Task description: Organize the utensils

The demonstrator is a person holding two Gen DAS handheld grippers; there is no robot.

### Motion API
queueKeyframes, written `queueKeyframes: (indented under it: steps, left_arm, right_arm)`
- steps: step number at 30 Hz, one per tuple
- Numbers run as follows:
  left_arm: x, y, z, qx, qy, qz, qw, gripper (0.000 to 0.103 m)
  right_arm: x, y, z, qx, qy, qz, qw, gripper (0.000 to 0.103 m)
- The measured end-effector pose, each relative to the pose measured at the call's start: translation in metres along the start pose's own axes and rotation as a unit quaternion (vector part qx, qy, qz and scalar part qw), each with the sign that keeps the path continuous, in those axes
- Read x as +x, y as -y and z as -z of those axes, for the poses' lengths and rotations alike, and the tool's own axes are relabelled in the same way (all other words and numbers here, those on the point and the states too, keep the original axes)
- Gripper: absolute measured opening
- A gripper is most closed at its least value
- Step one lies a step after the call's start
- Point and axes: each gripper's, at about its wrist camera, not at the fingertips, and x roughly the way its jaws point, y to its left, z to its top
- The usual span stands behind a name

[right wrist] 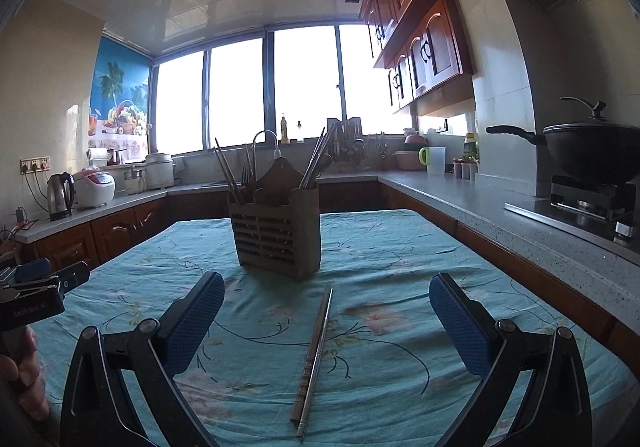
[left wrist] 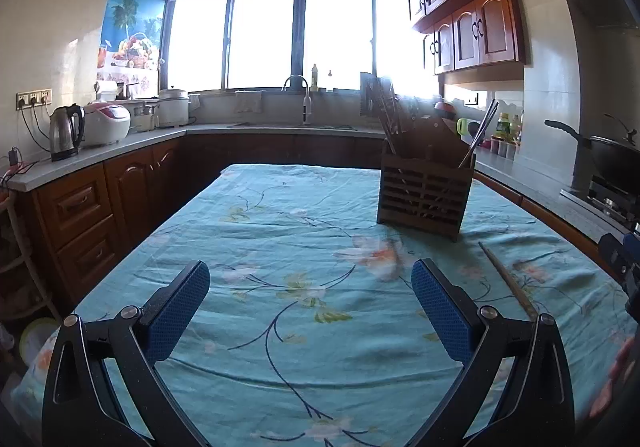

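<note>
Two chopsticks flat on cloth between right gripper jaws; both jaws wide, empty.

Backlit by blown-out windows straight ahead of both sets of jaws, with haze spilling over the holder beyond them. Dim, shadowed cabinets up right. Soft motion blur on the cloth between the jaws and on the chopsticks. Strong fisheye bending and dark vignette at corners.
</note>
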Motion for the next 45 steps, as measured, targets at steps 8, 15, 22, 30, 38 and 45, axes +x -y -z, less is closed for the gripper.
queueKeyframes:
  steps: [8, 15, 22, 30, 38, 45]
  left_arm:
    - [-0.003, 0.000, 0.001, -0.001, 0.001, -0.003, 1.0000, 0.103]
    - [-0.006, 0.004, 0.002, 0.007, 0.005, -0.002, 1.0000, 0.103]
    - [-0.008, 0.005, 0.002, 0.008, 0.005, -0.002, 1.0000, 0.103]
    - [-0.008, 0.005, 0.001, 0.004, 0.004, -0.001, 1.0000, 0.103]
    - [-0.009, 0.004, 0.000, 0.006, 0.007, -0.001, 1.0000, 0.103]
    - [-0.011, 0.005, -0.002, 0.007, 0.009, -0.004, 0.9999, 0.103]
  right_arm:
    - [-0.006, 0.001, -0.001, 0.006, 0.008, -0.010, 1.000, 0.103]
    - [-0.008, 0.001, -0.001, 0.013, 0.012, -0.018, 1.000, 0.103]
    - [-0.007, 0.001, 0.000, 0.015, 0.007, -0.021, 1.000, 0.103]
    - [-0.007, 0.000, -0.001, 0.016, 0.008, -0.024, 1.000, 0.103]
    - [-0.006, -0.001, -0.002, 0.016, 0.007, -0.025, 1.000, 0.103]
    - [-0.006, -0.002, -0.002, 0.017, 0.007, -0.028, 0.999, 0.103]
